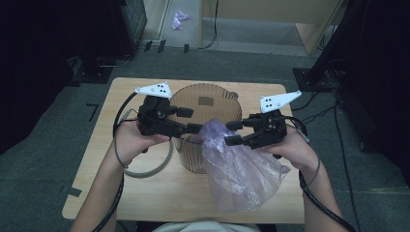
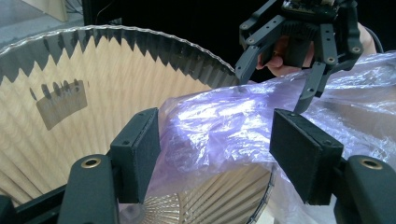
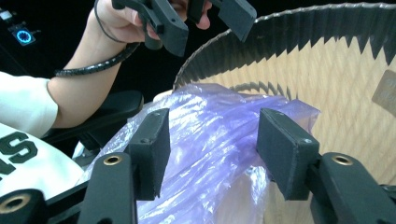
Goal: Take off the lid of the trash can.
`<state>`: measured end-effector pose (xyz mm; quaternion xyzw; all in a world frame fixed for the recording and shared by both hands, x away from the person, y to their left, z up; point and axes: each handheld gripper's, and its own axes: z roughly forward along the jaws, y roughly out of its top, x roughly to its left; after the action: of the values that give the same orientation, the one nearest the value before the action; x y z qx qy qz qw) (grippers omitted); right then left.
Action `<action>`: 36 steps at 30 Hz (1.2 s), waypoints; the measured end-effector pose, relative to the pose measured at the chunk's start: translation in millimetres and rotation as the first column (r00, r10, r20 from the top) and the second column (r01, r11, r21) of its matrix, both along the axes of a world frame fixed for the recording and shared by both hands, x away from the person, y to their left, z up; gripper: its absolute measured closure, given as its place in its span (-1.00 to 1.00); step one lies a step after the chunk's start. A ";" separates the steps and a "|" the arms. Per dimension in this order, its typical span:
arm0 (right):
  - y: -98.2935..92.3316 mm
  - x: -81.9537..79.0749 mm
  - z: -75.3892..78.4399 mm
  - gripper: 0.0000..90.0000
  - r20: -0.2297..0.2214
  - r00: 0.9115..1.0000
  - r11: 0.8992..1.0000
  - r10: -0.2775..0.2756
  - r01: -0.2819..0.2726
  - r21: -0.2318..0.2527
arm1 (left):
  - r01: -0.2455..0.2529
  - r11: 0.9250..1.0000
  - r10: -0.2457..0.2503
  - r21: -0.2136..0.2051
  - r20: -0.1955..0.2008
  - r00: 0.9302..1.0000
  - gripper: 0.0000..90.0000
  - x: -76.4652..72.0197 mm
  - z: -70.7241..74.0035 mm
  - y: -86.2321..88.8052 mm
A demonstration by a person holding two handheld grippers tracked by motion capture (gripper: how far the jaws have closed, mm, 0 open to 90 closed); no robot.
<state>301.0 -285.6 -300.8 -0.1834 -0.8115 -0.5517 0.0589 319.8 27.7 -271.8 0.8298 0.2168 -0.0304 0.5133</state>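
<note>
A tall corrugated cardboard bin stands in the middle of the table. A thin purple plastic bag hangs over its near right rim and down its outside. My left gripper is at the rim from the left and my right gripper from the right, their tips facing each other across the bag's top. In the left gripper view the left gripper stands open with bag film between its pads, and the right gripper is beyond. In the right gripper view the right gripper is open astride the bag.
The wooden table has bare room at front left, where a grey cable loop lies. Dark equipment stands on the floor at both sides. A purple scrap lies on the far floor. A black armrest is near the person's elbow.
</note>
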 end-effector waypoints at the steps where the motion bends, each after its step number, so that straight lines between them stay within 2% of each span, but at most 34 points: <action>1: 0.6 0.0 -0.6 0.05 -0.001 1.000 1.000 0.001 -0.001 -0.006 | 0.001 1.000 -0.001 0.000 0.002 1.000 -0.23 -0.1 -0.2 -0.1; 8: 4.0 -0.2 -2.5 0.18 0.016 1.000 1.000 0.006 -0.006 -0.022 | 0.003 1.000 -0.003 -0.005 0.009 1.000 -0.23 -0.2 -0.3 -0.7; 12: 5.7 -2.4 -2.1 0.32 0.066 0.998 0.999 0.012 -0.008 -0.048 | 0.005 1.000 -0.005 -0.006 0.008 1.000 -0.23 -0.7 0.3 -0.9; 15: 7.7 -3.0 -2.0 0.46 0.086 0.996 0.998 0.005 0.000 -0.059 | 0.007 1.000 -0.007 -0.005 0.010 1.000 -0.22 -1.3 0.8 -1.4; 19: 8.8 -3.7 -0.9 0.67 0.081 0.996 0.998 0.028 -0.024 -0.054 | 0.007 1.000 -0.007 -0.007 0.011 1.000 -0.22 -1.6 1.1 -1.6; 23: 7.3 -2.6 2.2 0.85 0.039 0.999 1.000 0.016 -0.015 -0.021 | 0.011 1.000 -0.010 -0.014 0.013 1.000 -0.22 -2.6 2.8 -1.7; 31: 4.2 3.3 9.9 0.91 0.012 0.998 0.998 -0.055 0.055 0.034 | 0.048 0.999 -0.048 -0.013 0.030 0.998 -0.25 -6.8 5.2 -6.4; 34: 4.9 7.3 11.5 0.92 -0.005 0.997 0.995 -0.083 0.083 0.061 | 0.066 0.998 -0.065 -0.018 0.047 0.997 -0.25 -9.0 6.1 -8.8; 36: 6.2 9.0 11.7 0.92 -0.003 0.996 0.993 -0.092 0.092 0.068 | 0.063 0.998 -0.061 -0.022 0.073 0.995 -0.26 -11.0 6.1 -10.8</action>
<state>310.0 -279.4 -289.1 -0.2184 -0.7830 -0.5810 0.0398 308.9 16.9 -265.7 0.8305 0.1718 -0.0191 0.5296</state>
